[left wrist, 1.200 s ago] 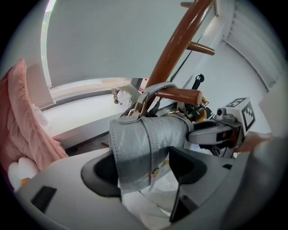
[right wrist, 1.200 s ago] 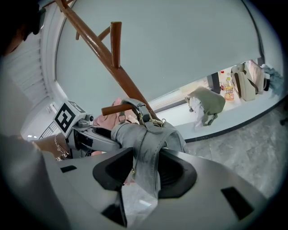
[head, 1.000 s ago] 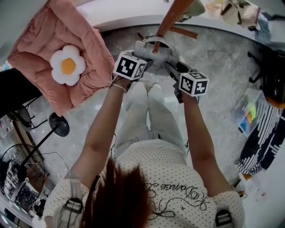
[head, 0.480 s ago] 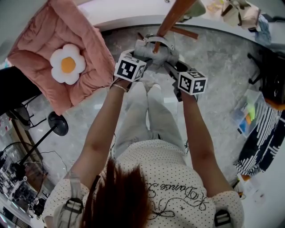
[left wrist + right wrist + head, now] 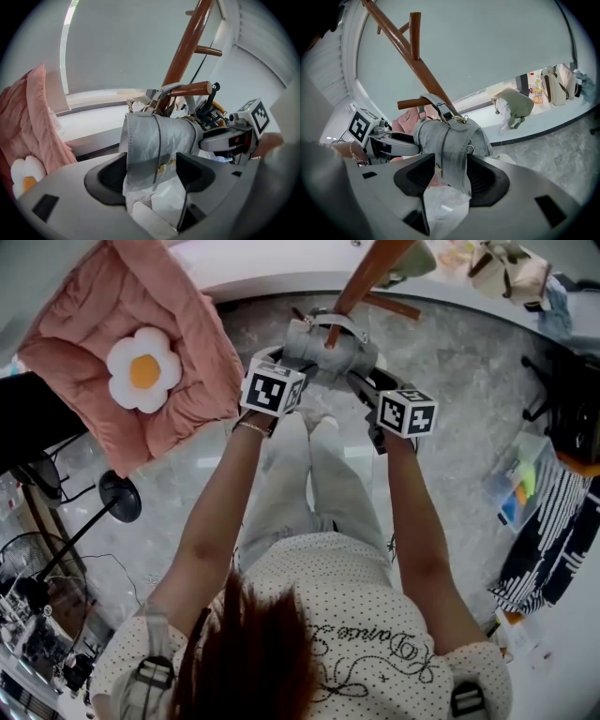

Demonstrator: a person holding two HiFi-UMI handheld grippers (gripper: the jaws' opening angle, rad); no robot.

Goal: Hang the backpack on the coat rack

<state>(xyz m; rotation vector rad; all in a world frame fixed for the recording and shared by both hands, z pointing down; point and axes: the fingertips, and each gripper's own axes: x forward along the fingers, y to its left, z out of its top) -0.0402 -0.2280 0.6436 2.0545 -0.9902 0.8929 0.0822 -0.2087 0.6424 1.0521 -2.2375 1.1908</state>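
A grey backpack (image 5: 323, 341) hangs by its top strap (image 5: 165, 89) on a peg (image 5: 188, 88) of the brown wooden coat rack (image 5: 367, 270). My left gripper (image 5: 284, 360) is at the bag's left side. In the left gripper view the bag's lower part (image 5: 154, 140) fills the gap of that gripper (image 5: 152, 171), and both pads press on it. My right gripper (image 5: 362, 378) is at the bag's right side. Its jaws have just been opening. In the right gripper view the bag (image 5: 451, 140) hangs between the spread jaws of that gripper (image 5: 451, 176), unpressed.
A pink cushion with an egg-flower (image 5: 142, 376) stands at the left. A black lamp stand (image 5: 119, 497) is on the marble floor below it. A curved white ledge (image 5: 534, 123) carries other bags (image 5: 513, 106). Striped cloth (image 5: 551, 532) lies at the right.
Both grippers have stayed at the backpack's sides. The left gripper's marker cube has tilted a little; the head view shows no other shift.
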